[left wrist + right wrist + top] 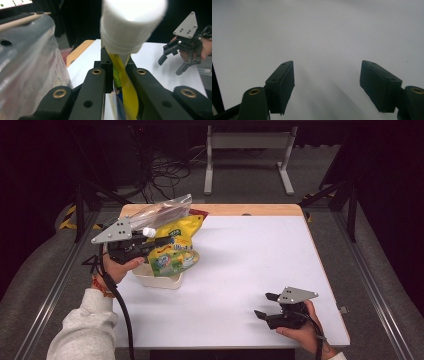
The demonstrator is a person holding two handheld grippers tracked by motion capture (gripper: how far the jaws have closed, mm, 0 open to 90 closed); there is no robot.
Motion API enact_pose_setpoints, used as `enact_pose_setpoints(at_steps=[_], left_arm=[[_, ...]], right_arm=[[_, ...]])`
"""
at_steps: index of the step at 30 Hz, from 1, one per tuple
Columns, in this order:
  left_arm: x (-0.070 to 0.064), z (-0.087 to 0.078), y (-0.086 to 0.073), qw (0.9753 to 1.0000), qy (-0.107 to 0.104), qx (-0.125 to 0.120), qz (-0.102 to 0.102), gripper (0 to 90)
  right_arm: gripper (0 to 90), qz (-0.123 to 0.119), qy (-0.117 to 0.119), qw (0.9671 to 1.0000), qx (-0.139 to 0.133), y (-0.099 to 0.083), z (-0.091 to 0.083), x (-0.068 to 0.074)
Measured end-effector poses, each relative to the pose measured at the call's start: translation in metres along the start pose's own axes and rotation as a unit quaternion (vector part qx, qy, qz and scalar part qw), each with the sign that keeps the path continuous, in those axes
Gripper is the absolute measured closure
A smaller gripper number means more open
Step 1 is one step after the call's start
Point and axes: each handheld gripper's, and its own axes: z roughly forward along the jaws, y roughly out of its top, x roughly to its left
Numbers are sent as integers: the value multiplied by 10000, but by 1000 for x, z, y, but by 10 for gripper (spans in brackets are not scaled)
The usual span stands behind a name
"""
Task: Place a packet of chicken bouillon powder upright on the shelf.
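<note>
Nearest the lens in the left gripper view, a white screw cap [132,22] looms at twelve o'clock, just above the black jaws of the left hand-held gripper [117,75], which are clenched on the yellow spouted pouch [126,87] right below that cap. From the high view, the same left hand-held gripper [150,241] holds the pouch [175,252] lifted off the tabletop [250,270], the pouch body hanging toward five o'clock from the jaws, its long axis tilted from the cap [148,232] down and to the right. Directly beneath and touching or nearly touching its lower edge sits a cream tray [157,279]; I cannot tell whether the pouch rests on it. A clear plastic bag [165,210] lies at twelve o'clock from the gripper, just beside the pouch, and it appears again at nine o'clock in the left gripper view [27,67].

The right hand-held gripper [267,306] rests low on the tabletop at four o'clock from the pouch, well apart from it. Its jaws stand wide and released, with nothing between them but bare white surface [324,37]. It also shows at two o'clock in the left gripper view [172,58].

My judgement: the left hand is far nearer, so the coming move turns on where the pouch goes relative to the tray below it.
</note>
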Motion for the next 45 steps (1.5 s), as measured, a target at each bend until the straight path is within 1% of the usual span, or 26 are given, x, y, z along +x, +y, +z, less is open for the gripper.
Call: enact_pose_setpoints(at_steps=[2,3,5,6,8,10,11,14,15,17,20,22,23,26,27,28,29,30,33,35,38,40,41,42,44,45], left_arm=[[1,0,2,10000,13,61,55,861],[1,-1,2,10000,2,87,42,861],[4,-3,-2,9999,-93,61,4,861],[4,-3,-4,9999,-66,126,-25,861],[5,-5,-9,9998,-74,173,-67,859],[6,-6,-14,9996,12,247,-95,860],[6,-6,-14,9996,12,247,-95,860],[11,-11,-24,9992,83,375,-145,860],[13,-14,-28,9992,77,318,-246,861],[14,-17,-30,9992,77,296,-251,861],[18,-27,-37,9990,88,248,-354,861],[21,-36,-41,9987,109,199,-466,861],[22,-39,-42,9986,76,182,-492,860],[23,-44,-45,9985,-40,241,-481,859],[24,-46,-45,9986,-122,261,-432,859],[23,-46,-45,9983,-177,214,-514,859],[23,-46,-45,9980,-278,193,-535,859],[23,-46,-44,9981,-311,245,-474,858],[21,-41,-43,9977,-322,384,-460,855],[21,-39,-43,9978,-203,437,-456,853],[20,-37,-44,9973,-233,515,-463,852],[19,-36,-46,9973,-168,523,-481,837],[18,-37,-46,9973,-227,543,-440,842],[17,-39,-46,9974,-193,581,-382,846],[18,-44,-44,9975,-208,559,-390,846],[19,-47,-43,9976,-180,528,-412,846]], right_arm=[[281,0,20,10000,14,0,1,0],[281,-3,23,10000,20,-1,1,1],[281,-25,9,10000,47,-1,2,1],[281,-30,7,10000,54,-1,2,1],[281,-56,27,10000,72,-1,2,2],[281,-66,32,9999,76,-1,3,3],[280,-74,30,9999,73,-1,3,4],[278,-88,33,9999,89,0,3,4],[278,-83,35,9999,96,0,3,4],[278,-86,24,9999,115,0,4,4],[278,-75,30,9999,122,-1,5,3],[276,-63,40,9999,141,-1,5,2],[276,-56,49,9998,160,-2,6,2],[275,-32,67,9998,195,-2,6,1],[275,-38,70,9998,202,-2,7,2],[275,-35,84,9997,205,-2,7,2],[275,-33,92,9997,214,-2,7,2],[274,-32,103,9997,222,-2,7,2],[274,-32,119,9996,251,-3,8,2],[273,-47,120,9996,266,-2,9,2],[273,-40,124,9995,278,-3,9,2],[272,-47,143,9994,296,-3,9,2],[272,-50,151,9994,298,-3,9,2],[273,-41,156,9994,304,-3,9,2],[273,-35,165,9994,312,-3,9,2],[271,-32,170,9993,322,-3,10,2]])
